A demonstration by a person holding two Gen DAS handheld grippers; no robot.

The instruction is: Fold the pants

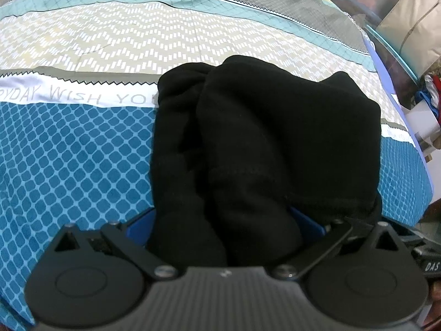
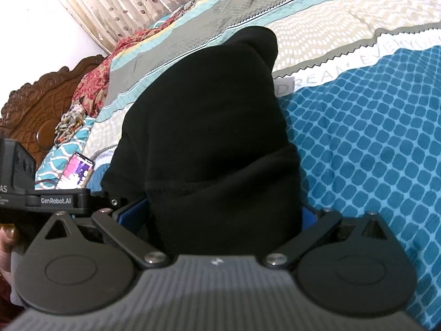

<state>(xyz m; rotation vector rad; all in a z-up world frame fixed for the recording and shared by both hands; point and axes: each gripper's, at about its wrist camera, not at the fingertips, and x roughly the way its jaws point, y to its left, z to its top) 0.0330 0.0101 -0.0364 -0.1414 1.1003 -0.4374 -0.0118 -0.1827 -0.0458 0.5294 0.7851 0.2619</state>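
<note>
Pants [image 1: 261, 143] lie bunched on the bed [image 1: 77, 160], a black bundle whose long axis runs straight away from both cameras toward the far side of the bedspread. At the left gripper [image 1: 223, 220], the near end of the bundle fills the gap between the blue fingers [image 1: 308, 220], which stand wide apart; whether the pads press the cloth cannot be told. At the right gripper [image 2: 220, 215], the fingers [image 2: 129, 212] are spread to their widest with the cloth heaped between them, apparently released rather than clenched. Both grippers sit at the same near end, side by side, neither nearer. Any further fold would likely carry this near end forward, along the long axis.
</note>
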